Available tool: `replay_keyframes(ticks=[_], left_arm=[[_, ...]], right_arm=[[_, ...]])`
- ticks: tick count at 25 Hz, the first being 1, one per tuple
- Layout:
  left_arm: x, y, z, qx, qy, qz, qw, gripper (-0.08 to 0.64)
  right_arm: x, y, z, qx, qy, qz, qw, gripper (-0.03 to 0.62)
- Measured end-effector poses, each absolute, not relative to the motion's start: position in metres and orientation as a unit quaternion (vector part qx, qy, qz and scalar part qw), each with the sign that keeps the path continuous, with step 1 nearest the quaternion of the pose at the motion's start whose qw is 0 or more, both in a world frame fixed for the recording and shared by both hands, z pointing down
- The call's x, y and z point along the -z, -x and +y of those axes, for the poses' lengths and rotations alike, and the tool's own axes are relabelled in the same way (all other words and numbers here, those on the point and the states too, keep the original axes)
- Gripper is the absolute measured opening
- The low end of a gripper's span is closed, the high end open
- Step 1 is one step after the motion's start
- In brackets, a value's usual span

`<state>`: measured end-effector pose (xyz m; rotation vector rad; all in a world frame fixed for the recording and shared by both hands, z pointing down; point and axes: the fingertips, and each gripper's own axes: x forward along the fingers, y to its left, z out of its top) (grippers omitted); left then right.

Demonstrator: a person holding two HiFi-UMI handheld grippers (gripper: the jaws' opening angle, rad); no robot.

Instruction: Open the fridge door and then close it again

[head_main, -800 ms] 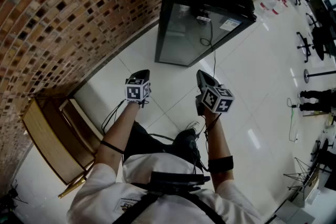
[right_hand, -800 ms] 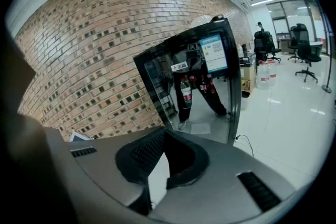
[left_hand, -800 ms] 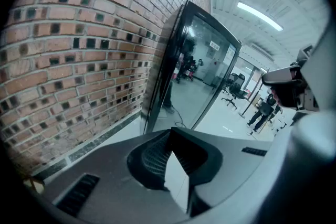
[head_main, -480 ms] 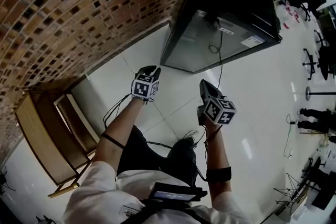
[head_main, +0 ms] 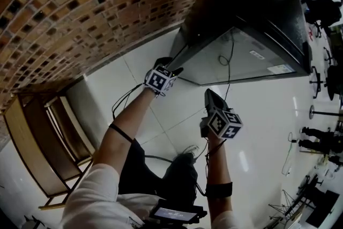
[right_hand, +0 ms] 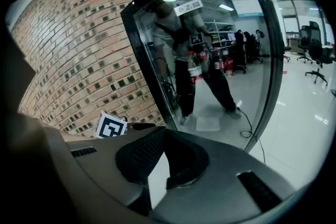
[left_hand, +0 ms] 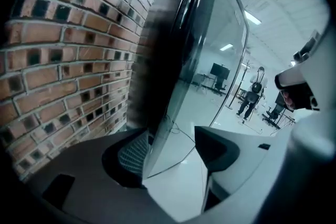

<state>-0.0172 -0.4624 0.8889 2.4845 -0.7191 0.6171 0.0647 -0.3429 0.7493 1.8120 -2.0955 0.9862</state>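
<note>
- Fridge [head_main: 252,13] is standing at the upper right of the head view, against the brick wall [head_main: 80,8], its glass door [head_main: 241,59] looking shut.
- Bottles [right_hand: 194,68] with red labels are showing behind the glass, among reflections.
- Left gripper [head_main: 172,65] is reaching to the door's left edge, its fingers standing wide apart with that edge between them.
- Right gripper [head_main: 210,96] is hovering at centre frame, short of the door, fingers pressed together on nothing.
</note>
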Motion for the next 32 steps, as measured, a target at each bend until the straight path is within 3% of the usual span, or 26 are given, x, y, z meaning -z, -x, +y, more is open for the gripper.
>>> replay_keyframes(ticks=[10,15,20,32], left_arm=[[-0.927,-0.016,-0.508,-0.23,-0.918,-0.238,0.218,0.299],[-0.928,-0.028,-0.515,-0.251,-0.931,-0.208,0.164,0.301],[-0.934,-0.034,-0.514,-0.256,-0.934,-0.196,0.155,0.327],[-0.938,-0.035,-0.51,-0.254,-0.932,-0.207,0.155,0.279]], right_arm=[[-0.775,-0.053,-0.364,-0.34,-0.611,-0.709,0.085,0.003],[-0.78,-0.052,-0.36,-0.348,-0.612,-0.706,0.075,0.003],[-0.781,-0.051,-0.355,-0.346,-0.613,-0.707,0.078,0.003],[-0.784,-0.066,-0.341,-0.348,-0.625,-0.696,0.057,0.003]])
